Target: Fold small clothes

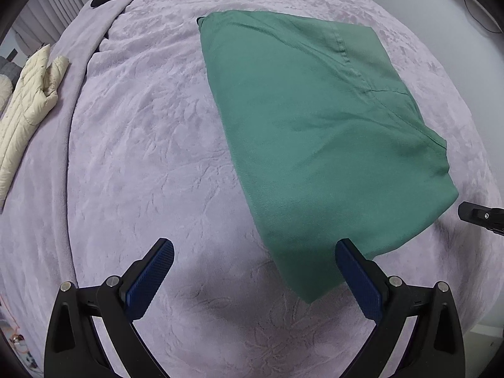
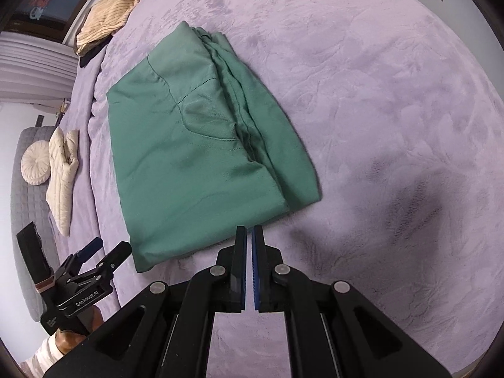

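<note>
Looking across the bed from the left, there's a cream quilted jacket (image 1: 26, 107) lying at the edge of the lilac blanket (image 1: 141, 157), and further up a tan striped garment (image 2: 110, 12) in a loose heap, neither one looking folded yet. Now to the left gripper (image 1: 252, 267): its jaws are spread wide, nothing between them, hovering over bare blanket with the right-hand pad just overlapping the near corner of the green garment (image 1: 315, 126). And that green piece is the story here, folks. It sits in the middle of the bed as a neat, thick rectangle, layers stacked, a sleeve seam showing on top and the folded edges bunched along its right side in the right-hand camera's view. That one looks done, or very nearly so; a tidy-up of the slightly ruffled edge might be all it wants. Over on the right, the right gripper (image 2: 249, 230) has its jaws pressed together on nothing at all, tips just off the near corner of the green bundle, not touching cloth as far as I can see. So by my reckoning: one item folded, both hands free, and the cream and tan pieces at the far left apparently waiting their turn.
</note>
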`<state>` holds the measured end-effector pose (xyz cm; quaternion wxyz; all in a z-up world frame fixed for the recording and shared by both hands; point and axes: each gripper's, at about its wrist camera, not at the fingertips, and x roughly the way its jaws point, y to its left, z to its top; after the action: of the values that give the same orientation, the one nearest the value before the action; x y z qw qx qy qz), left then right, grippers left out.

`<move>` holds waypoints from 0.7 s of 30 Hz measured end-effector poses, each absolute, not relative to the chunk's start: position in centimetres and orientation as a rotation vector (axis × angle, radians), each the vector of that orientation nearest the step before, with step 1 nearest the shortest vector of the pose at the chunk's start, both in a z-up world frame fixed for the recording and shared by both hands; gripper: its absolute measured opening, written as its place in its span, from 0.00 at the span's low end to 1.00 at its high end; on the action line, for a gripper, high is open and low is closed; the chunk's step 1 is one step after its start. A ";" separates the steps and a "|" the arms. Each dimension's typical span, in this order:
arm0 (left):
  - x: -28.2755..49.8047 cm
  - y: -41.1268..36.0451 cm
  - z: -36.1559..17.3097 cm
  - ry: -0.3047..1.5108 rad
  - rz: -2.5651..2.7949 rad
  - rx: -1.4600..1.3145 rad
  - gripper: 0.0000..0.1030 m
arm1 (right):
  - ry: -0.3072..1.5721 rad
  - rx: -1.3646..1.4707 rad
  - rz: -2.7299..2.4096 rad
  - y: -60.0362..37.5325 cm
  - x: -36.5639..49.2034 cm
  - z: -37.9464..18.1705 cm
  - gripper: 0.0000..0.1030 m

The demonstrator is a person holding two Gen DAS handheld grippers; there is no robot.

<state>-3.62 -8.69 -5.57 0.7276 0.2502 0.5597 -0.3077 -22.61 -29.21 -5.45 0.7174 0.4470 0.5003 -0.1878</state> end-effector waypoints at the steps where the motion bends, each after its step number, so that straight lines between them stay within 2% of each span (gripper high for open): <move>1: -3.7 -8.7 -5.5 1.230 -0.680 0.553 0.99 | 1.109 0.988 -0.411 -29.0 -22.4 -5.4 0.03; 8: -3.3 -8.3 -4.5 1.216 -0.687 0.490 0.99 | 1.119 0.973 -0.393 -28.7 -21.5 -5.5 0.04; 10: -3.4 -8.5 -4.4 1.188 -0.673 0.524 0.99 | 1.121 0.967 -0.393 -28.6 -21.4 -5.4 0.19; 11: -3.4 -8.6 -4.3 1.173 -0.667 0.535 0.99 | 1.122 0.964 -0.396 -28.6 -21.3 -5.4 0.47; 12: -3.4 -8.7 -4.2 1.163 -0.656 0.544 0.99 | 1.122 0.961 -0.400 -28.6 -21.3 -5.4 0.70; 21: -1.5 -9.6 -4.8 1.244 -0.635 0.467 0.99 | 1.128 0.928 -0.387 -28.9 -20.9 -5.3 0.75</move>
<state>-1.48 -9.63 -4.80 0.7411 0.2131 0.5671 -0.2894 -20.87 -28.94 -5.28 0.7277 0.4213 0.5120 -0.1757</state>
